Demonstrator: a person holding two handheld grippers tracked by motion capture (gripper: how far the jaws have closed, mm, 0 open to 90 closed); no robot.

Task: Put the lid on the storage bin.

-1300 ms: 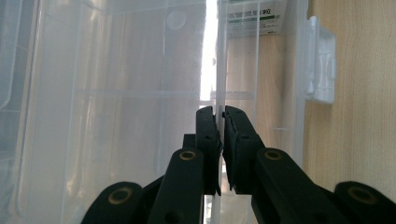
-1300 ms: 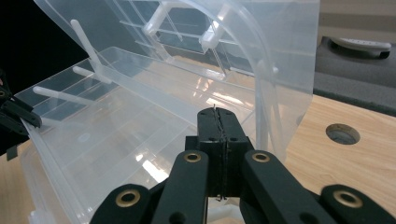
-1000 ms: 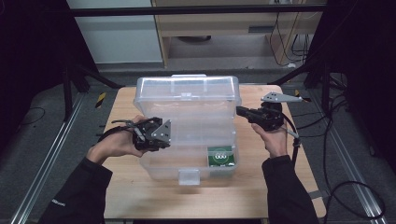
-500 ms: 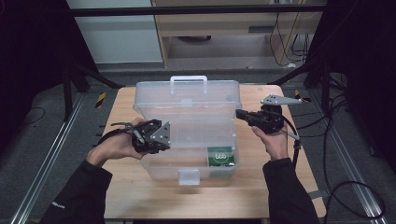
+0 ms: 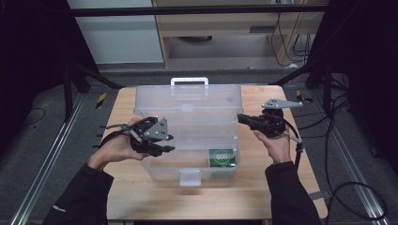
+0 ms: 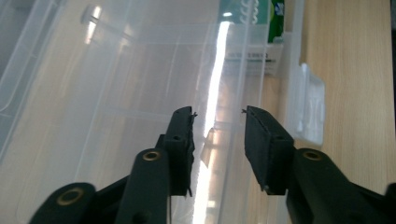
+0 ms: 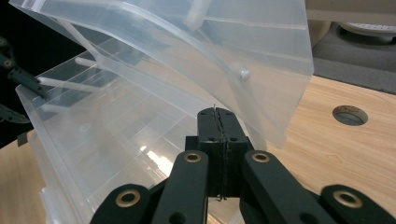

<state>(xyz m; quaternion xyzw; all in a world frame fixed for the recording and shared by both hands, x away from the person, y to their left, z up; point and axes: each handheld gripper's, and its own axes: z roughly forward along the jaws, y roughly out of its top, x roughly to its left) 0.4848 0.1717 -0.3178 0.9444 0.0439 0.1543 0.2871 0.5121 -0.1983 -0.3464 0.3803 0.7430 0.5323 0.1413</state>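
left gripper (image 5: 162,143): jaws just opening, nothing between them, at storage box (image 5: 187,154) left wall | right gripper (image 5: 244,119): jaws pressed together beside raised lid (image 5: 187,98) | risk: unsupported lid may drop shut

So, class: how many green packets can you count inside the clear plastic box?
1. The green packet lies in the front right corner of the clear box, near its latch. Others could be hidden behind the glare.

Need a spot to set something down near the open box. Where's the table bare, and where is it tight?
Bare wood shows in front of the clear plastic box, between its latch and the table front edge. Crowded: the left gripper and right gripper flank the box, and its raised lid covers the back.
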